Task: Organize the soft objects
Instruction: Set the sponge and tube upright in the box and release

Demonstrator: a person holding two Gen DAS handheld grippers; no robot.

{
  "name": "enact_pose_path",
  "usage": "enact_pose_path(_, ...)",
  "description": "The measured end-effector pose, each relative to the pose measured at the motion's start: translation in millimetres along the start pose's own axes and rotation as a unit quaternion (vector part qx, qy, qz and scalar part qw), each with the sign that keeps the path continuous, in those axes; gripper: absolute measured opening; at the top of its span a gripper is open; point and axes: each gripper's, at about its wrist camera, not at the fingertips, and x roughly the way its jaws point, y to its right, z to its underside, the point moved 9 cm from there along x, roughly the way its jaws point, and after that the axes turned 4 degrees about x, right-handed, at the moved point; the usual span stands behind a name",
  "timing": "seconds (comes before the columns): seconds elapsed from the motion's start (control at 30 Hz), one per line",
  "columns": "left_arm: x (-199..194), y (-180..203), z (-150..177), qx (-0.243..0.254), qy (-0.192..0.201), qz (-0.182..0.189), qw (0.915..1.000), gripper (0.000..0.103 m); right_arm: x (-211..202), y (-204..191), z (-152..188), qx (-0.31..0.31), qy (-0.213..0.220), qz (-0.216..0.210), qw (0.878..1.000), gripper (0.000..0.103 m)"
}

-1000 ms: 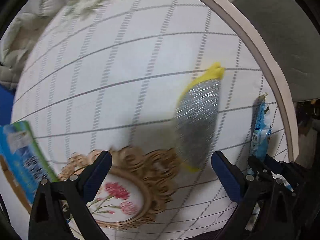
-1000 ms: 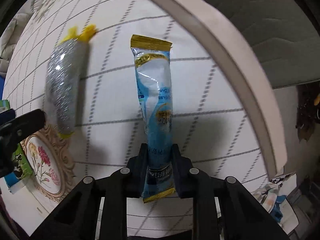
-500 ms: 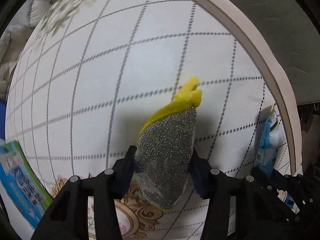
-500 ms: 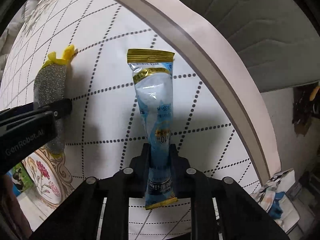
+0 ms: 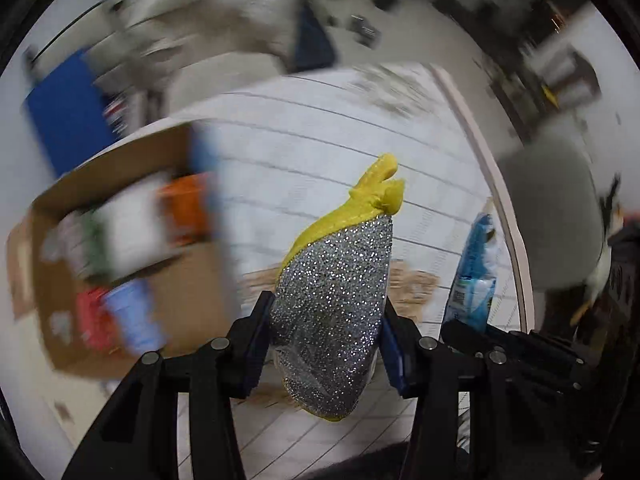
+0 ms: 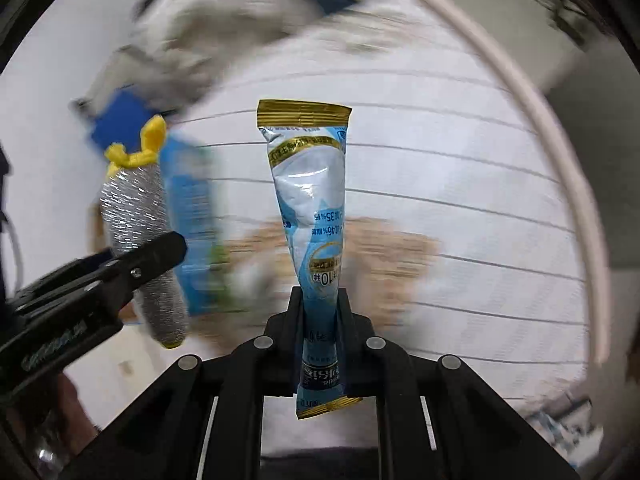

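My left gripper (image 5: 326, 320) is shut on a silver glitter scrubber with a yellow back and yellow knot (image 5: 340, 296), held up off the white checked cloth (image 5: 304, 160). It also shows in the right wrist view (image 6: 136, 216), pinched by the left gripper's finger (image 6: 152, 256). My right gripper (image 6: 320, 312) is shut on the lower part of a long blue and white sachet with gold ends (image 6: 310, 200), held upright in the air. The sachet also shows in the left wrist view (image 5: 472, 276).
An open cardboard box (image 5: 120, 248) with several blurred packets stands at the left. A gold-framed floral piece (image 6: 380, 248) lies on the cloth below the grippers. A pale wooden rim (image 6: 552, 152) bounds the cloth on the right. A blue box (image 6: 192, 224) is behind the scrubber.
My left gripper closed on the scrubber and lifted it off the cloth. Both grippers have swung upward, bringing the cardboard box and room into view; the background is motion-blurred.
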Motion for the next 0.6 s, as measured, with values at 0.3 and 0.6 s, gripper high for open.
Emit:
enact_pose_path(0.3,34,-164,19,-0.169,-0.073,0.071,0.9803,0.046,71,-208,-10,-0.066,-0.015,-0.040,0.997,0.015)
enact_pose_path(0.6,97,-179,29,-0.179,-0.149,0.114,0.9658,0.049,160,-229,-15,-0.050,-0.045,0.030,0.997,0.015)
